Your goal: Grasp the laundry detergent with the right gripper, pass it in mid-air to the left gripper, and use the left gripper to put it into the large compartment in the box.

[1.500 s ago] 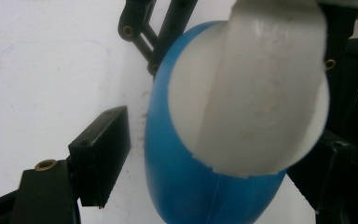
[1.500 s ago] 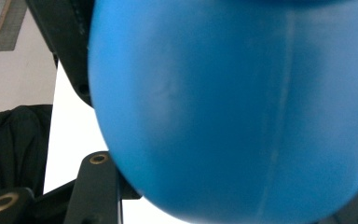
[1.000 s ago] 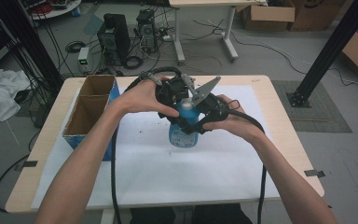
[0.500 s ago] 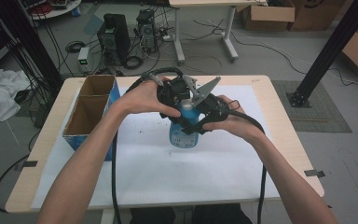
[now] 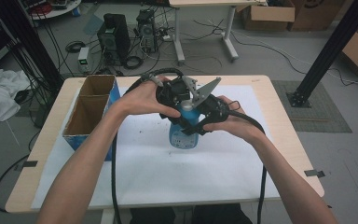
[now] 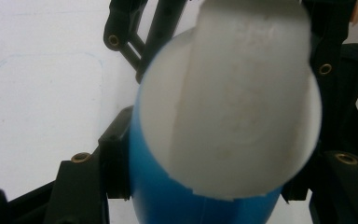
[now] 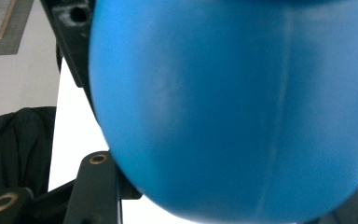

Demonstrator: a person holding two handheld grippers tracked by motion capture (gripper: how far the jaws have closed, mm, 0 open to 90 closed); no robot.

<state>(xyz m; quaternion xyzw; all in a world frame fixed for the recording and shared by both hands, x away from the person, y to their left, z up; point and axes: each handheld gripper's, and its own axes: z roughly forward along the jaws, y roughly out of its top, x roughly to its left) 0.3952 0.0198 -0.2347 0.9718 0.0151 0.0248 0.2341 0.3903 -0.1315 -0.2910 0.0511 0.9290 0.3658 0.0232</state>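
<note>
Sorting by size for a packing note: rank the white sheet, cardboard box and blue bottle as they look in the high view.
1. white sheet
2. cardboard box
3. blue bottle, partly hidden by the grippers

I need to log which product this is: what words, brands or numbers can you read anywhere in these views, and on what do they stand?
None can be read.
blue bottle: its front label shows pale marks in the high view, too small and blurred to read.
white cap: plain, no lettering in the left gripper view.
cardboard box: no legible print.
</note>
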